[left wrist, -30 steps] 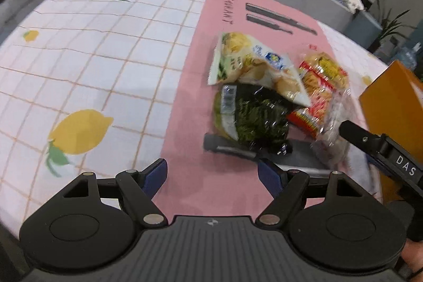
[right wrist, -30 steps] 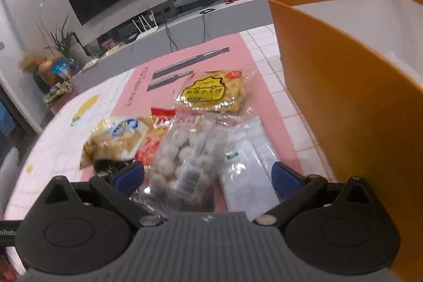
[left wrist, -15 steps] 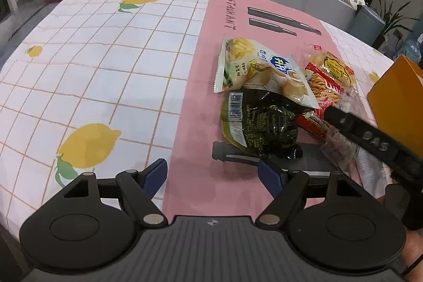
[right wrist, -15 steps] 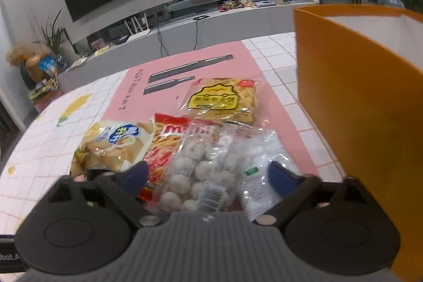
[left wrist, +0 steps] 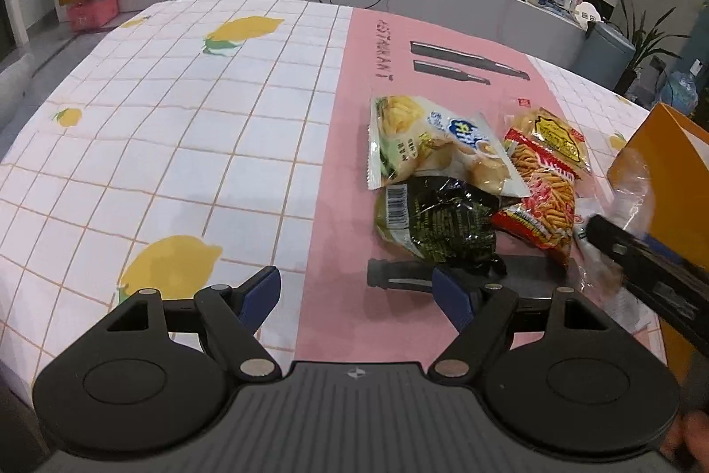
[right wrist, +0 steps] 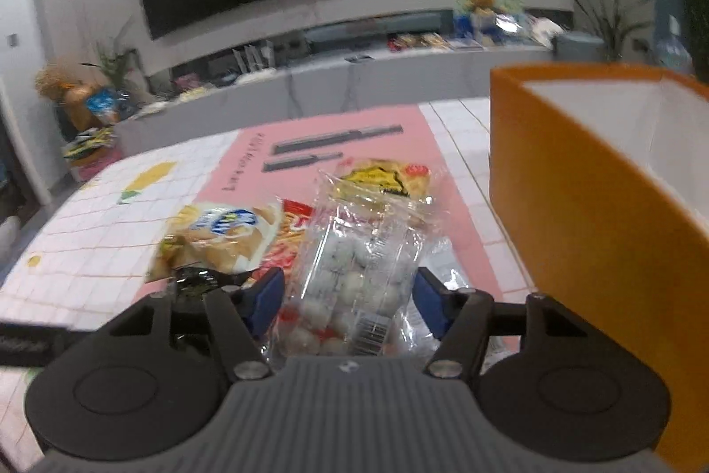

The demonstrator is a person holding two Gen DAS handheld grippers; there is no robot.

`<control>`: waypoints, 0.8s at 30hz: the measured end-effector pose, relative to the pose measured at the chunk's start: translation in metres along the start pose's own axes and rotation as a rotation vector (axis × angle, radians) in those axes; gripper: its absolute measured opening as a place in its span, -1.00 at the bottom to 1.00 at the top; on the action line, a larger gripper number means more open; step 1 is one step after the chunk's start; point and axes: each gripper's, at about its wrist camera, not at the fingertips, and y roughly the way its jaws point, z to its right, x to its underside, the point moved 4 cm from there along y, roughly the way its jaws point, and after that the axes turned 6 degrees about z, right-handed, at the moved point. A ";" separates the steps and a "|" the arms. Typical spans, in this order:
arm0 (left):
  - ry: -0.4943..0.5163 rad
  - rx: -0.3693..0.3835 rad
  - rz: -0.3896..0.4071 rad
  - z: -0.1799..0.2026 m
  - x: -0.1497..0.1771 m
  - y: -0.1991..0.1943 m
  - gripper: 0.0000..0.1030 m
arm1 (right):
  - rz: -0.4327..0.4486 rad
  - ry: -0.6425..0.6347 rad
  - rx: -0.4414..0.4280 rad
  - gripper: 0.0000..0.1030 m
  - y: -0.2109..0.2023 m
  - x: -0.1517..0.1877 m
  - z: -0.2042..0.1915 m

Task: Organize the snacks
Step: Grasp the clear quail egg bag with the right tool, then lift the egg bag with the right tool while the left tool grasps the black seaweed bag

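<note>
Your right hand-held gripper (right wrist: 348,293) has just been closing its jaws; both blue pads now press the sides of the clear bag of white balls (right wrist: 354,273), which stands tilted up between them, its top toward 12 o'clock. It looks clear of the tabletop (left wrist: 177,145), though you cannot tell for certain.

Your left hand-held gripper (left wrist: 356,291) holds its jaws well apart with nothing between them, above the pink mat (left wrist: 345,171).

Outward from the right hand-held gripper: at 2 o'clock, the open orange box (right wrist: 589,207), white inside, just beside the lifted bag. At 10 o'clock, the pale chip bag (left wrist: 425,145) overlaps the dark green seaweed packet (left wrist: 436,224). Just behind the lifted bag lies the red stick-snack bag (left wrist: 540,198), and at 12 o'clock the yellow-label cracker pack (left wrist: 551,134), partly under the red one.

All remaining snacks lie on the pink mat, in the left wrist view at 1 to 3 o'clock.
</note>
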 end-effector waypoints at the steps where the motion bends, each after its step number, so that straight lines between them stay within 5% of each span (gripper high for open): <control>1: -0.004 -0.004 -0.004 -0.002 0.001 0.002 0.77 | 0.003 0.000 -0.029 0.21 -0.006 -0.001 0.002; 11: -0.060 0.030 0.049 -0.006 -0.001 -0.002 0.77 | -0.068 -0.130 -0.147 0.19 -0.049 0.011 0.000; 24: 0.064 0.030 0.140 0.030 -0.014 0.012 0.77 | -0.104 -0.150 -0.204 0.17 -0.061 0.016 -0.011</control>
